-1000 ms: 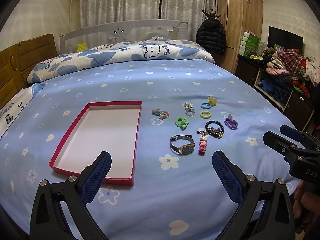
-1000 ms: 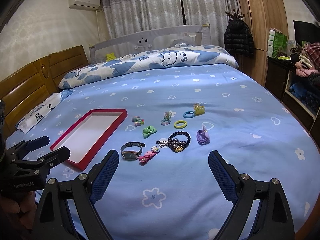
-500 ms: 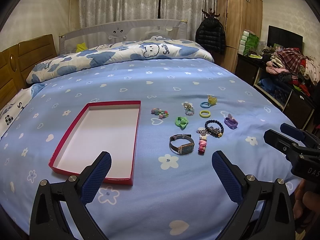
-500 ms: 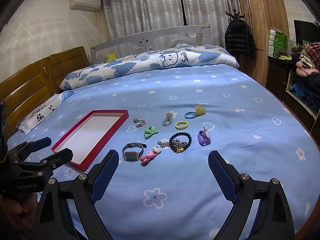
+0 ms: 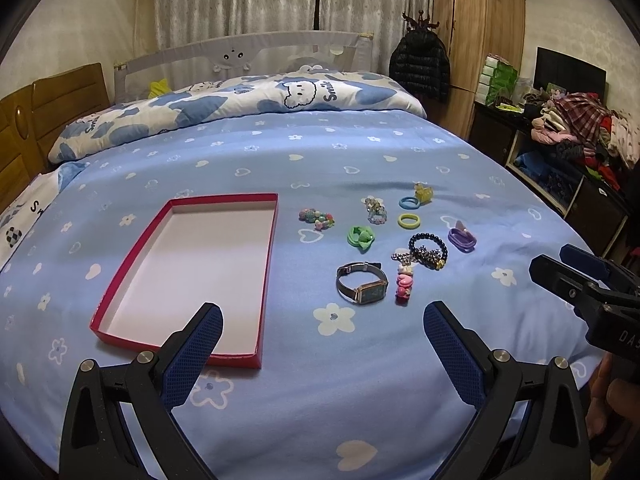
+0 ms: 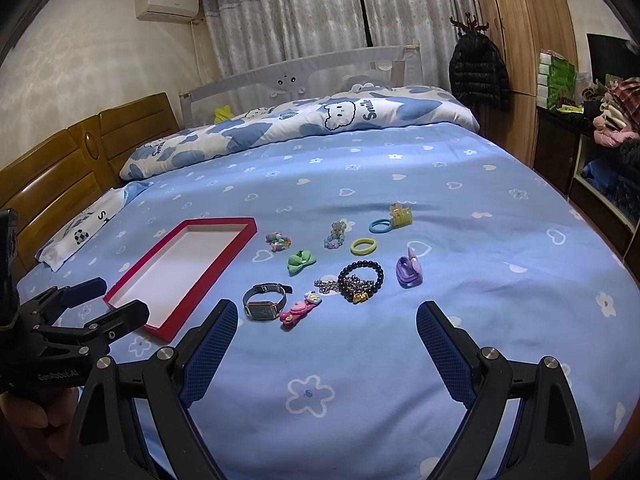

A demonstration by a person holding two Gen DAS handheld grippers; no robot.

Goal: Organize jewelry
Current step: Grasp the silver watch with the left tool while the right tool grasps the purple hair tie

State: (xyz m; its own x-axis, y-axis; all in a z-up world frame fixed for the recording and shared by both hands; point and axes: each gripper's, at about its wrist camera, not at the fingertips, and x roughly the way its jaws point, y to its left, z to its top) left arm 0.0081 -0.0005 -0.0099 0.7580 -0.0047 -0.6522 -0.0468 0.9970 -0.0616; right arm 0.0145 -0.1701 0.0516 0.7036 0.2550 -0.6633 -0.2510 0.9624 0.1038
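A shallow red tray (image 5: 268,256) (image 6: 236,240) with a white floor lies empty on the blue bedspread. Right of it several small pieces are spread out: a wristwatch (image 5: 362,287) (image 6: 264,304), a pink hair clip (image 5: 403,284) (image 6: 298,310), a black bead bracelet (image 5: 427,246) (image 6: 360,276), a green bow (image 5: 361,236) (image 6: 301,261), a purple clip (image 5: 462,238) (image 6: 409,270) and a yellow ring (image 5: 409,221) (image 6: 364,246). My left gripper (image 5: 322,316) hovers open near the tray's front corner. My right gripper (image 6: 322,314) hovers open just short of the watch. Neither holds anything.
A folded cloud-print quilt (image 5: 240,104) lies along the back of the bed, with a wooden headboard (image 6: 60,160) at the left. A wardrobe (image 5: 476,40), a hanging black jacket (image 5: 420,68) and a cluttered low cabinet (image 5: 560,160) stand beyond the bed's right edge.
Both views have shifted very slightly; the grippers stay open and hovering. Nothing on the bed has moved.
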